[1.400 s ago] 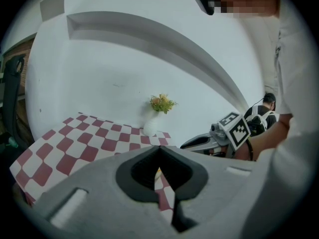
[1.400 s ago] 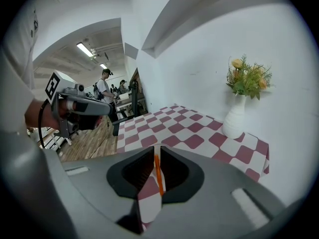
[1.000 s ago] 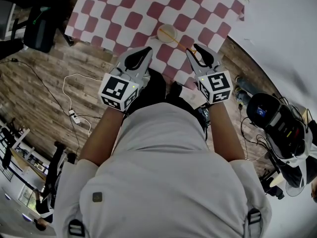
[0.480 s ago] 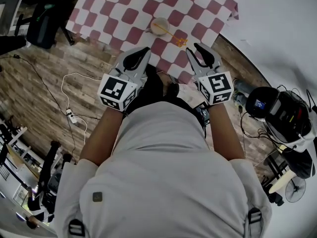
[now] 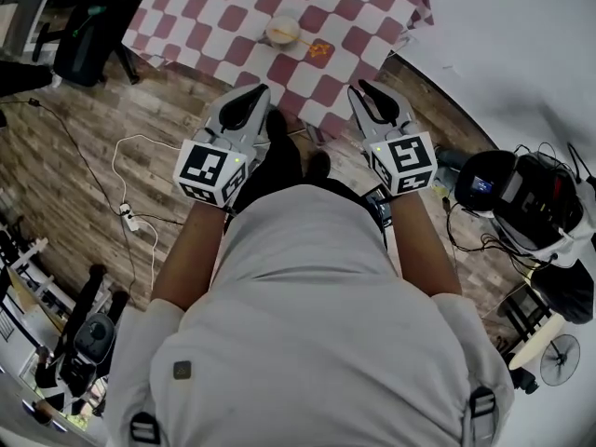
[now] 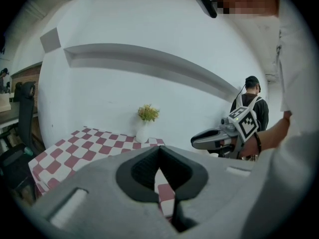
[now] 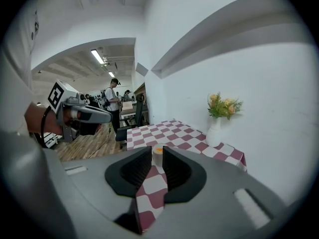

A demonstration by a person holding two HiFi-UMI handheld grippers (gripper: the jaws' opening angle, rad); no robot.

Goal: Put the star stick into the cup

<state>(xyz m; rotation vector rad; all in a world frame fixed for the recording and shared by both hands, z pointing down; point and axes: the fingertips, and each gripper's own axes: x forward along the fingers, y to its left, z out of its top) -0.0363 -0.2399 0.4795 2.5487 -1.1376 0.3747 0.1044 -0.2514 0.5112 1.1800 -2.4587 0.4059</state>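
A pale cup (image 5: 282,32) stands on the red-and-white checked table (image 5: 228,17) at the top of the head view. The orange star stick (image 5: 318,50) lies on the cloth just right of the cup. Both grippers hang short of the table's near edge, over the person's body. My left gripper (image 5: 258,92) is shut with nothing in it; its pads meet in the left gripper view (image 6: 159,156). My right gripper (image 5: 359,90) has its jaws closing, with a gap still between them and nothing inside. Far beyond that gap stands the cup (image 7: 158,151), with orange showing at its rim.
A white vase of flowers (image 7: 215,127) stands at the table's far corner by the white wall. A black chair (image 5: 79,37) is left of the table. A white cable and power strip (image 5: 129,213) lie on the wooden floor. Dark equipment (image 5: 531,198) sits at right. People stand in the background (image 7: 113,101).
In the head view the table, cup and star stick have slid up and left, farther from both grippers. The right gripper was over the table's edge near the stick; it now hangs short of it.
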